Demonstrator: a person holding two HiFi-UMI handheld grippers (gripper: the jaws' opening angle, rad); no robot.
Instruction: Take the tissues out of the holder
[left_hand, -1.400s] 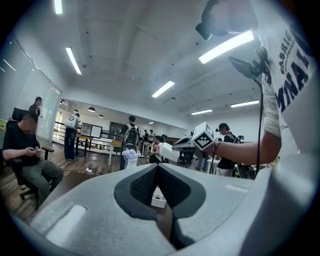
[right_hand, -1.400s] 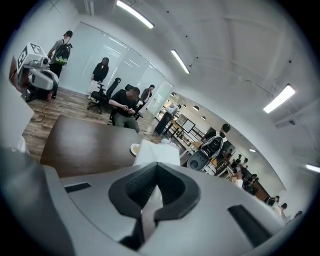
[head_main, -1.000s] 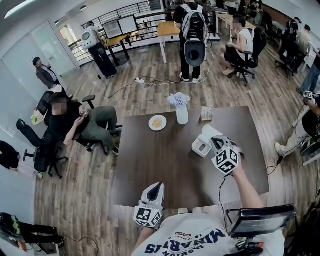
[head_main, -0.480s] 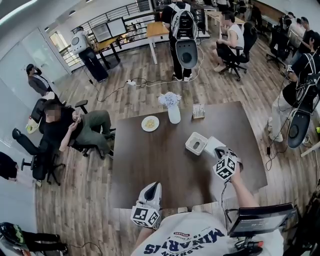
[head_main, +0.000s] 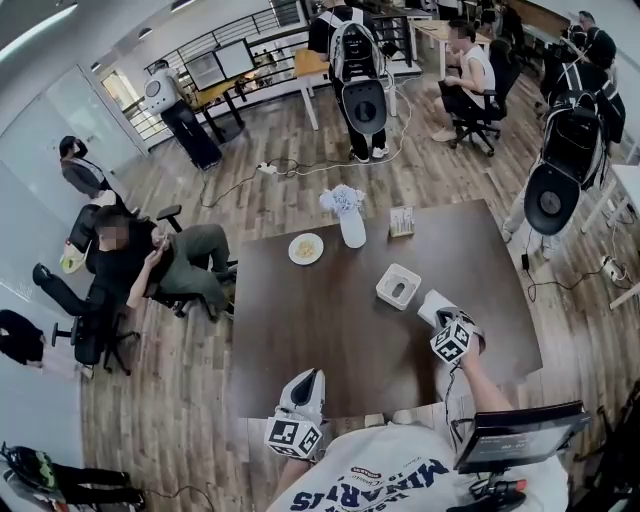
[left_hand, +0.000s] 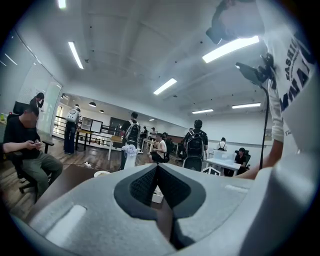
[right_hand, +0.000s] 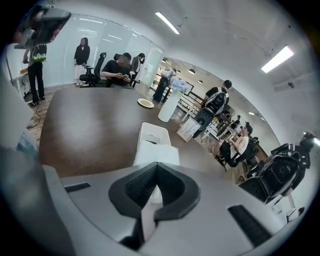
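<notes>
The white tissue holder sits on the dark brown table, right of the middle. My right gripper is just near-right of it and shut on a white tissue, which is out of the holder. In the right gripper view the tissue sticks out from between the closed jaws of the gripper, and the holder lies just beyond it. My left gripper hovers at the table's near edge; in its own view the gripper is shut with nothing in it.
A white vase of flowers, a small plate of food and a little card stand are at the table's far side. A person sits on a chair left of the table. Others stand beyond it.
My right gripper has drawn back toward the near right with the tissue, away from the holder. The left gripper has barely moved.
</notes>
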